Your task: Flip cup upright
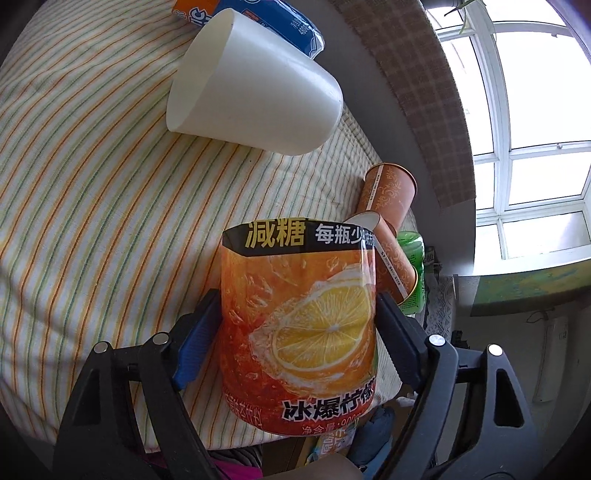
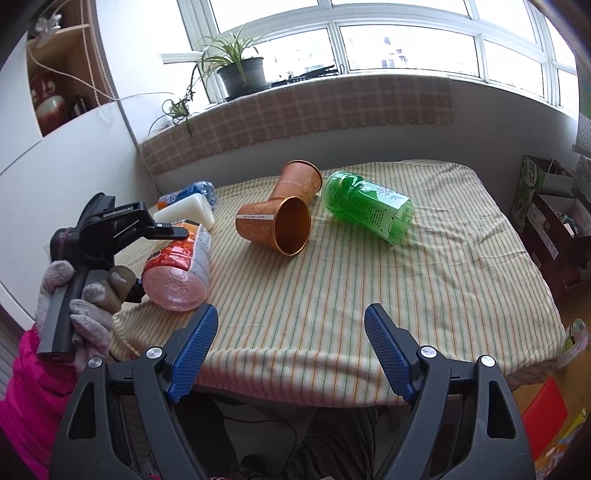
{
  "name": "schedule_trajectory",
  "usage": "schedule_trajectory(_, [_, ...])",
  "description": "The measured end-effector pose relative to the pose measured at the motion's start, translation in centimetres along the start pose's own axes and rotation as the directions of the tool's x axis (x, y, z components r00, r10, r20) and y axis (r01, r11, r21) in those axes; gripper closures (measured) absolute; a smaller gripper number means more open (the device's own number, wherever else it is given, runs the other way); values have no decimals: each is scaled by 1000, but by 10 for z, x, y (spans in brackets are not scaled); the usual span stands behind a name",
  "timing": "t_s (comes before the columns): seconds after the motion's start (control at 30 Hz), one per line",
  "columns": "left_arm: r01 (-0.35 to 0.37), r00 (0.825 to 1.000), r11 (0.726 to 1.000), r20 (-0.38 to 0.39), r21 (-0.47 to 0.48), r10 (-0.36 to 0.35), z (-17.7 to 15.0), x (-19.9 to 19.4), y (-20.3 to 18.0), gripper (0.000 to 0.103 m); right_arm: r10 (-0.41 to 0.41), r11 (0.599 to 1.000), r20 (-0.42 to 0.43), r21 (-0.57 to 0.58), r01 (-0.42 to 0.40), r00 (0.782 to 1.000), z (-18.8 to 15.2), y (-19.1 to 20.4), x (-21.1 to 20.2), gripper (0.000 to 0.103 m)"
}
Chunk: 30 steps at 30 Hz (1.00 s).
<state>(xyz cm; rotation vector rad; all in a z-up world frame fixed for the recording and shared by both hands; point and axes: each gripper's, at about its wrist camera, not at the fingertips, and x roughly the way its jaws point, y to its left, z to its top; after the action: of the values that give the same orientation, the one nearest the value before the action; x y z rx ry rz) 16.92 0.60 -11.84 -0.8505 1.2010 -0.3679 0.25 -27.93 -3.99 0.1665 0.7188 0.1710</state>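
Note:
My left gripper (image 1: 297,306) is shut on an orange cup made from a cut lemon-drink bottle (image 1: 299,325). It holds the cup tilted just above the table's near left corner; the right wrist view shows its pink base (image 2: 177,273) turned toward the camera. My right gripper (image 2: 291,325) is open and empty over the table's front edge. Two copper-brown cups lie on their sides mid-table: the near one (image 2: 275,229) with its mouth facing me, the far one (image 2: 297,182) behind it. A white cup (image 1: 255,92) lies on its side too.
A green cut-bottle cup (image 2: 365,205) lies on its side at the right of the copper cups. A blue and orange packet (image 1: 258,18) lies behind the white cup. The striped cloth (image 2: 369,295) covers the table. A wall and windowsill with plants (image 2: 236,70) stand behind.

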Motion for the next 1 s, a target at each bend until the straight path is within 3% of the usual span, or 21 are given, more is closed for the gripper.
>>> schedule_trajectory(0.23, [-56,997,990,55,128,50,-8,-8,-24,19,-6,1000,-3,23,6,1000,0,-2,2,21])
schedule_trajectory(0.4, [-135,984,965,148,226,103,-16,-17,-41,19,-7,1000,-9,29,8,1000,-1,-3,2,21])
schedule_trajectory(0.5, [-209,964,934,219,291,147,-23,-22,-49,19,-9,1000,-8,29,9,1000,-2,-3,2,21])
schedule_trajectory(0.67, [-335,918,862,337,381,208,-36,-22,-69,19,-12,999,-13,42,12,1000,-2,-5,4,21])
schedule_trajectory(0.87, [-412,882,802,411,433,232,-46,-13,-79,19,-12,999,-14,44,12,1000,-3,-5,4,21])
schedule_trajectory(1.0, [-444,866,768,440,462,237,-54,-6,-86,19,-17,999,-17,47,18,1000,-3,-6,4,21])
